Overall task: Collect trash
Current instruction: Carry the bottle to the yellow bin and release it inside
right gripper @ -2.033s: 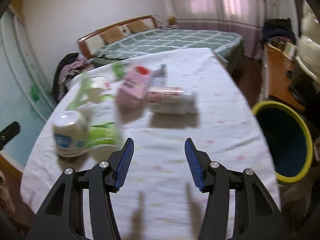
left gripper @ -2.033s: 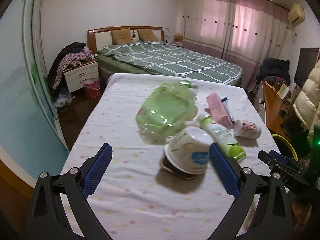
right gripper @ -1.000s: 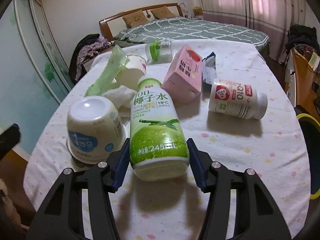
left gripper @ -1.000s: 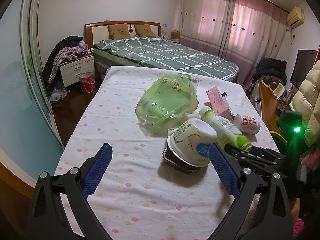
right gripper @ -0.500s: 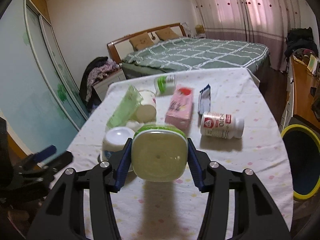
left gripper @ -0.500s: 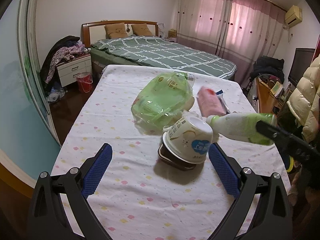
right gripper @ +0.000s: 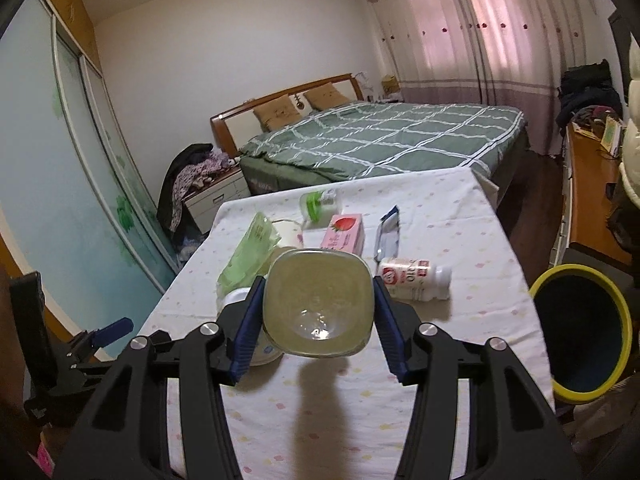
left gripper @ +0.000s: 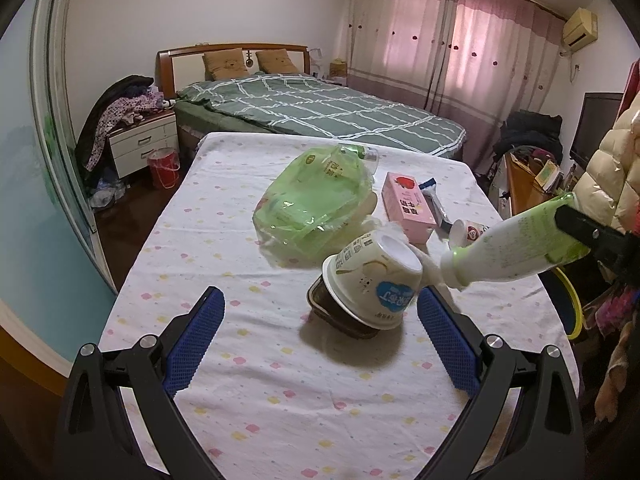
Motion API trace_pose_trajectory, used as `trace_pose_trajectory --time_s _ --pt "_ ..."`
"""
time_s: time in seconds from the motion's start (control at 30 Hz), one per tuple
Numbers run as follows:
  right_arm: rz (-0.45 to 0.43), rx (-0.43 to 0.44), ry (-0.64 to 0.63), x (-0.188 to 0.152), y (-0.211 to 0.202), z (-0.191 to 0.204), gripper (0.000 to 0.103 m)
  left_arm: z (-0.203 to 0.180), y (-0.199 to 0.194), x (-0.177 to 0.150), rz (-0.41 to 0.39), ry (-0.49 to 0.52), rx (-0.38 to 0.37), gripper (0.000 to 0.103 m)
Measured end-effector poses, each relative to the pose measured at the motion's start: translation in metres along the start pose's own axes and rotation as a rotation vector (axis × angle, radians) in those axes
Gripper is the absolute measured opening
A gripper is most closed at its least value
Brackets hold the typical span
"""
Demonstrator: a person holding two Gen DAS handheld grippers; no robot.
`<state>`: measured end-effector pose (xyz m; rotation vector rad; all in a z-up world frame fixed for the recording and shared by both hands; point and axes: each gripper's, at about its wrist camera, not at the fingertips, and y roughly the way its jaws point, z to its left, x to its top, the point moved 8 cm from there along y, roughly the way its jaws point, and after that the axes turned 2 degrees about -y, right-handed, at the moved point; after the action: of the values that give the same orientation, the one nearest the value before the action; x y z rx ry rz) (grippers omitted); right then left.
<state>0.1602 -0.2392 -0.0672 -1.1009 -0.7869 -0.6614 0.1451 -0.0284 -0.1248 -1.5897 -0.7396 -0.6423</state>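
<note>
Carry step now: green-and-white bottle (right gripper: 318,304) clamped in the right gripper (right gripper: 316,322) and lifted clear of the table (right gripper: 460,320), left gripper (left gripper: 320,336) gaping empty near the upturned cup (left gripper: 370,282), next likely swinging over the yellow-rimmed bin (right gripper: 624,328) and releasing.

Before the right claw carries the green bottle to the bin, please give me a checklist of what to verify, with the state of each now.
1. Grip: right claw pads press both sides of the green bottle: ok.
2. Bottle lifted off the table, its shadow lying below it: ok.
3. Bottle cap fitted: cannot tell.
4. Yellow-rimmed bin mouth open beside the table edge: ok.
5. Left claw open, empty, away from the bottle's way: ok.
6. White cup, tipped on a dark lid, not touching the bottle: cannot tell.
</note>
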Motion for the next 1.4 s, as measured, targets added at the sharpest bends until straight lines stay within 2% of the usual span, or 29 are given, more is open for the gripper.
trace_pose_trajectory --time_s 0.6,0.9,1.0,1.13,1.4 --pt "-0.126 -0.047 0.093 0.025 -0.04 -0.038 0.05 -0.022 0.003 -0.005 0.015 0.046 -0.014 0.096" --pt "-0.03 -0.099 0.075 0.003 0.0 -0.048 0.05 -0.033 0.008 -0.011 0.034 0.069 -0.027 0.096" --pt "-0.041 -0.155 0.081 0.002 0.003 -0.061 0.05 -0.037 0.009 -0.012 0.038 0.077 -0.03 0.096" --pt "-0.077 -0.303 0.113 0.003 -0.001 -0.095 0.05 -0.036 0.012 -0.013 0.044 0.071 -0.031 0.096" --pt "-0.102 -0.367 0.137 0.003 -0.012 -0.119 0.05 -0.048 0.014 -0.016 0.053 0.097 -0.048 0.096"
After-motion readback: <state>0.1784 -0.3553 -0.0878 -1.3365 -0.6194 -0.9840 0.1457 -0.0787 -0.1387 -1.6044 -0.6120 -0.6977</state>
